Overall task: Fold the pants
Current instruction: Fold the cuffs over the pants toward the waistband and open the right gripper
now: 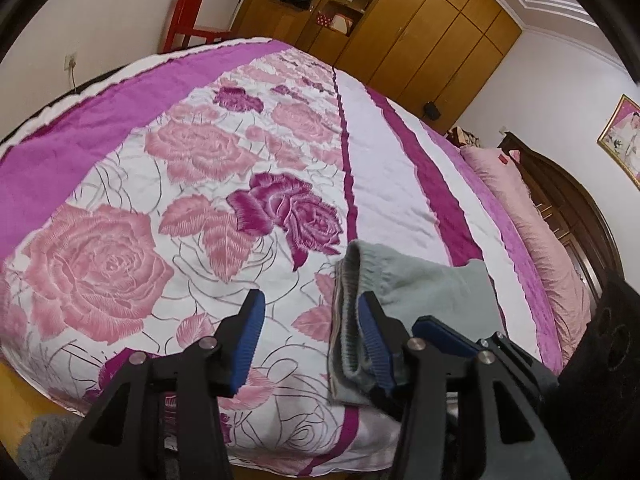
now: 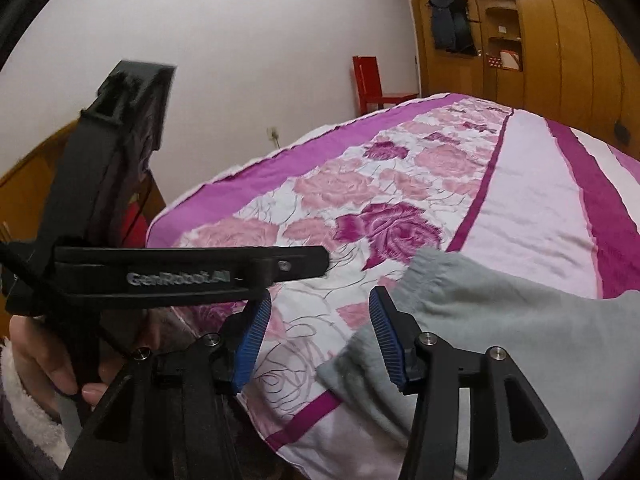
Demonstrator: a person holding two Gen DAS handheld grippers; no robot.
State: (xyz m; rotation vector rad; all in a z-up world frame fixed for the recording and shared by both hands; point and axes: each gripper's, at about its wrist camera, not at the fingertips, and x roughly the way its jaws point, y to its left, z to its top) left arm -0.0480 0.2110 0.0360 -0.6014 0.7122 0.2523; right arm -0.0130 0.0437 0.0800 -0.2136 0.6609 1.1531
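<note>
Left gripper (image 1: 314, 334): we see both blue pads spread apart, nothing between them, just rose-print cover showing through the gap; its right-hand finger sits in front of the near edge of the pants.
Left hand (image 2: 48, 360): in the right wrist view we catch it at the far left, wrapped round the black handle, with a white fleecy sleeve (image 2: 24, 396) at the wrist.
Bedspread (image 1: 120, 248): big pink and magenta roses on white, with a purple band on the left and plain pale stripes to the right.
Pants (image 1: 416, 292): grey, bunched into a folded pile near the front edge of the bed, the ribbed elastic edge turned toward the left gripper.
Right gripper (image 2: 320, 340): our jaws stand apart here too, nothing pinched; the right-hand pad is against the edge of the grey cloth, and we cannot tell whether it touches.
Pillow (image 1: 532, 224): pink, lying along the right side of the bed by the dark wooden headboard (image 1: 576, 200).
Background: red chair (image 1: 188, 20) by the white wall, wooden wardrobe (image 1: 432, 28) beyond the bed with dark clothes hanging on it.
</note>
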